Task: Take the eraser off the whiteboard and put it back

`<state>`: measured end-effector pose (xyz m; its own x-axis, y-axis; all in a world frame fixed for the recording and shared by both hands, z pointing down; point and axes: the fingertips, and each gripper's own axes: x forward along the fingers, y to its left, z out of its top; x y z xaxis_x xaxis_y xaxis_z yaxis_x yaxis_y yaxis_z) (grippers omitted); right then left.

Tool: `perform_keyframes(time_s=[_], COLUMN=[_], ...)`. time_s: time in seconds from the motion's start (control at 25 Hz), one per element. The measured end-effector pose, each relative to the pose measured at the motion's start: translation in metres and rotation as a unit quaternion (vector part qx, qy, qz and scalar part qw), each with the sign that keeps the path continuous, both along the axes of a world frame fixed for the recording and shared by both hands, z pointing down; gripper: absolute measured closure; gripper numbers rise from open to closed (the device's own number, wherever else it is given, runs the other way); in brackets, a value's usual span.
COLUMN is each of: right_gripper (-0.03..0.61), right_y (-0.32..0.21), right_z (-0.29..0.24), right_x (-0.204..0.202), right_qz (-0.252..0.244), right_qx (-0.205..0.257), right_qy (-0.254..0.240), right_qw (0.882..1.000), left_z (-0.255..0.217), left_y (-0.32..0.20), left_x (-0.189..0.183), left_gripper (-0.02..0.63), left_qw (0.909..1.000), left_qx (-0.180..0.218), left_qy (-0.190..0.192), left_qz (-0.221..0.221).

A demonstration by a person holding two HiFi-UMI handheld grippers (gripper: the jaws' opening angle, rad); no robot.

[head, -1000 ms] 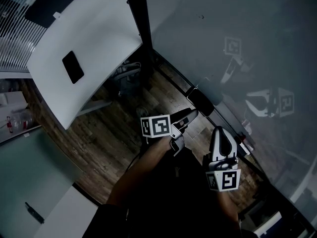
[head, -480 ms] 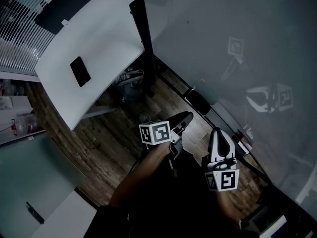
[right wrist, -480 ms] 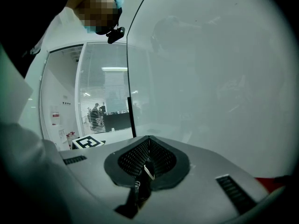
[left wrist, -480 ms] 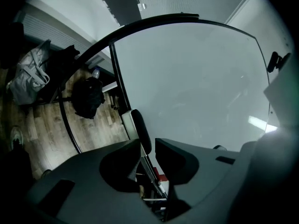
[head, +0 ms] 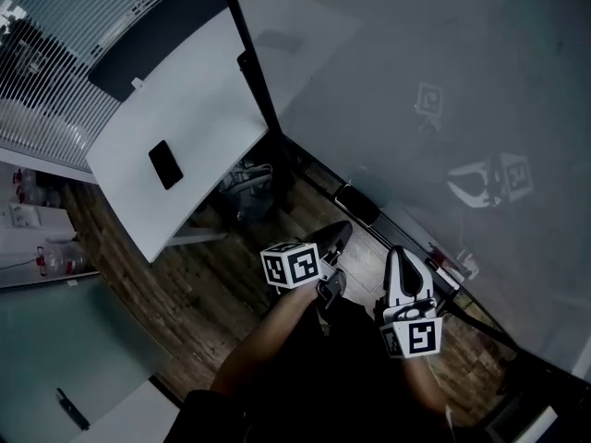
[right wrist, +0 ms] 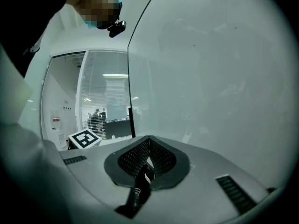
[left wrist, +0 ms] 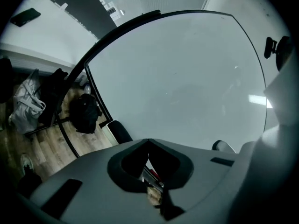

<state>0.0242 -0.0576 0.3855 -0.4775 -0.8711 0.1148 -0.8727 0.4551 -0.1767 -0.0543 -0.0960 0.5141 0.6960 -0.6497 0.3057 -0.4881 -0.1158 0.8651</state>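
The dark eraser (head: 356, 204) lies along the whiteboard's (head: 443, 81) bottom edge, just ahead of the left gripper (head: 341, 231), nearer than the right gripper (head: 394, 253); both are pressed together and empty, the left having just closed after standing spread a second ago.

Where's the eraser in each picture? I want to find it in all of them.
Head view: the eraser is the dark block near the middle, at the bottom edge of the whiteboard.
Left gripper view: the eraser is left of the middle and low down, at that same bottom edge.
Right gripper view: the eraser is not in it.
Shared landmark: the whiteboard, which fills much of all three views.
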Motion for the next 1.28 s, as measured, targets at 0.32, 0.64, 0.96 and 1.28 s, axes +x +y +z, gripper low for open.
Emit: perform_keyframes(time_s=[0.32, 0.64, 0.96, 1.28], right_gripper=[0.563, 0.563, 0.563, 0.563], right_y=[0.013, 0.017, 0.02, 0.029], right_z=[-0.026, -0.034, -0.043, -0.057], right_x=[0.02, 0.032, 0.027, 0.008], right_qz=[-0.003, 0.003, 0.032, 0.069], right_qx=[0.026, 0.022, 0.028, 0.032], right_qy=[-0.027, -0.023, -0.006, -0.006], right_qw=[0.999, 0.999, 0.999, 0.997], left_z=[-0.041, -0.092, -0.153, -0.212], left_y=[0.01, 0.018, 0.032, 0.039], left_x=[0.014, 0.024, 0.022, -0.008], left_gripper=[0.604, 0.605, 0.606, 0.606], left_qw=[0.9972, 0.9609, 0.8851, 0.8402], left_qx=[0.053, 0.189, 0.342, 0.434], left_qy=[-0.052, -0.203, -0.315, -0.325], left_qz=[0.005, 0.004, 0.014, -0.019])
